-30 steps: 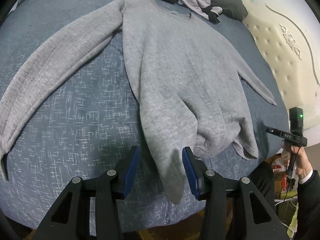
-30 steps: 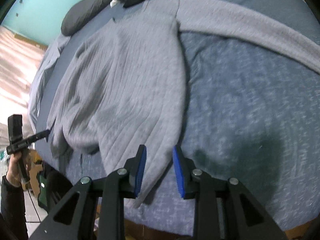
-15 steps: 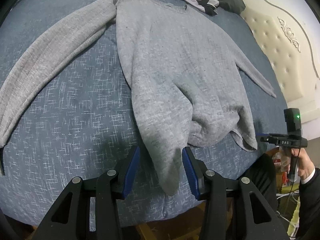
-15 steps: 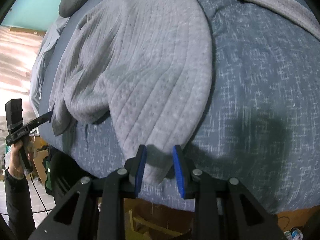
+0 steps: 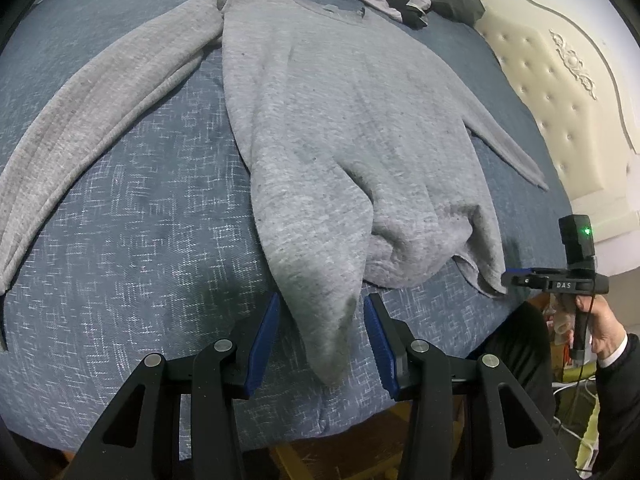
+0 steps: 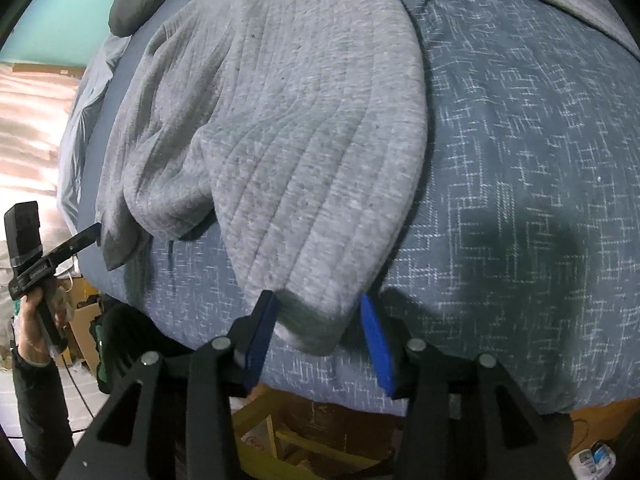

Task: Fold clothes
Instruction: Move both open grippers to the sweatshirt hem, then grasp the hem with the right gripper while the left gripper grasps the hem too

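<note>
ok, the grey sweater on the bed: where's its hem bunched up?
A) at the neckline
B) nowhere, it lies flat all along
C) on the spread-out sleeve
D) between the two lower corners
D: the grey sweater lies on the blue bedspread with its hem humped up between the two lower corners, and each corner points toward a pair of fingers.

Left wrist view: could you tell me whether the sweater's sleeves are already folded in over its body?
No, both sleeves of the sweater lie spread out on the bed.
</note>
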Motion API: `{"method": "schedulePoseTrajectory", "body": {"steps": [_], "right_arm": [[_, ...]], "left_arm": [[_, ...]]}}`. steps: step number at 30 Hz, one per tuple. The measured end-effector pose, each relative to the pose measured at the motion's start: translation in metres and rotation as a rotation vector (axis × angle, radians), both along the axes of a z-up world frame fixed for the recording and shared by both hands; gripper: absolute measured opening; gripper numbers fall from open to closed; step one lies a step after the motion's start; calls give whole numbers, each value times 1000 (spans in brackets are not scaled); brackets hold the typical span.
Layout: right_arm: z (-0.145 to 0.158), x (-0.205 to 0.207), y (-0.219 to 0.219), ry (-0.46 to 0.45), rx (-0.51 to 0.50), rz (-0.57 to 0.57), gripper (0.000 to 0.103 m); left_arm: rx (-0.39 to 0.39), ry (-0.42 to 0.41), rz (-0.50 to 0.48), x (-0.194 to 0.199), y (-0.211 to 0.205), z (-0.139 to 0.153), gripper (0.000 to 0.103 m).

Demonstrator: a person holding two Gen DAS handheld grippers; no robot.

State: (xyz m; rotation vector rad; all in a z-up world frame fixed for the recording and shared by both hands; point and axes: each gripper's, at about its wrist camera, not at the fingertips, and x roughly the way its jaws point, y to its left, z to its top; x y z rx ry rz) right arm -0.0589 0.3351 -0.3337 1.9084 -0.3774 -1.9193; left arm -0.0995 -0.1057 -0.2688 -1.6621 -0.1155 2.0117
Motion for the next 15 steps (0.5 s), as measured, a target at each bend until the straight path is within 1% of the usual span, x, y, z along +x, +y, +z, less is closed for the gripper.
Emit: {"method": "schedulePoseTrajectory", "body": {"steps": [2,4,5,6,8,9,12,15], "right_arm": [[-3,-1,-1,-2,-8,-6,44],[-4,-1,-1,7,-20,-8,28],[-3,-2,0,16,-23,-8,17],[1,-2,2,31,-23,-8,11],[8,-3,7,61,-22,-7,6],[12,-3,9,76,-22,-7,5],[33,-7,27,129,-27,-31,4],[51,-12,48,168,-37,-62,4]], "left_arm": [[1,0,-2,0,0,0,47],[1,-1,-2,1,0,0,47],[0,-1,-2,1,0,0,47],[-1,-2,-2,1,-1,0,47],[-3,-3,0,0,-2,0,47],[-4,-3,0,0,-3,0,47],[1,-5,2,-2,-4,1,47],[7,-9,-17,0,-1,0,47]]}}
